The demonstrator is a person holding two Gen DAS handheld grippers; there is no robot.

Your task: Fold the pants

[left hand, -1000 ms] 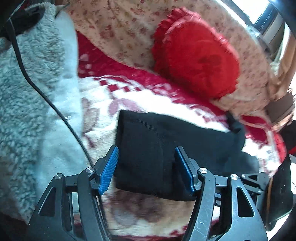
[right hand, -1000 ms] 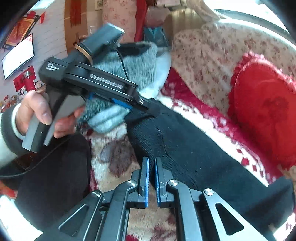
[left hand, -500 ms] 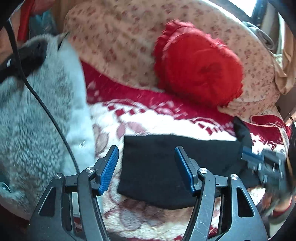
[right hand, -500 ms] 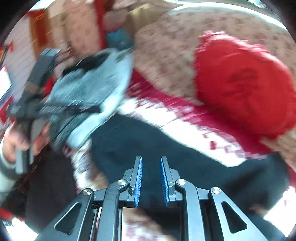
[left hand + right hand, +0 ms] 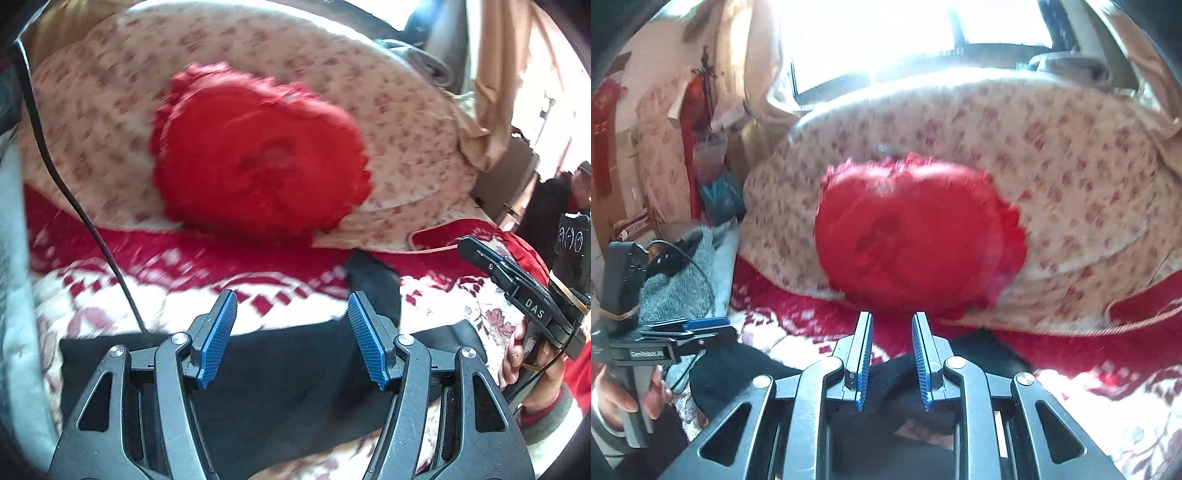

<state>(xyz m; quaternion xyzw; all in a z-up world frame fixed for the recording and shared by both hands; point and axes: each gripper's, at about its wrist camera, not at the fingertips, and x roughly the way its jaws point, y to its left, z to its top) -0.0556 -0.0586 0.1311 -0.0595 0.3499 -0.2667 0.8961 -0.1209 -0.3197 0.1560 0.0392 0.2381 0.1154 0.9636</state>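
Note:
The black pants lie folded into a long band on a red and white blanket. My left gripper hovers over the band's middle, open, with nothing between its blue pads. My right gripper is above the pants. Its jaws are opening, with a clear gap and no cloth pinched. In the left wrist view a hand holds the right gripper over the band's right end. In the right wrist view a hand holds the left gripper near the left end.
A red ruffled cushion leans on the floral sofa back just behind the blanket. A grey fleece garment is heaped at the left. A black cable hangs across the left side. A bright window is behind the sofa.
Both grippers have risen and pulled back from the pants, and both views now tilt up toward the cushion. The right jaws went from pressed together to parted. The left jaws kept their width.

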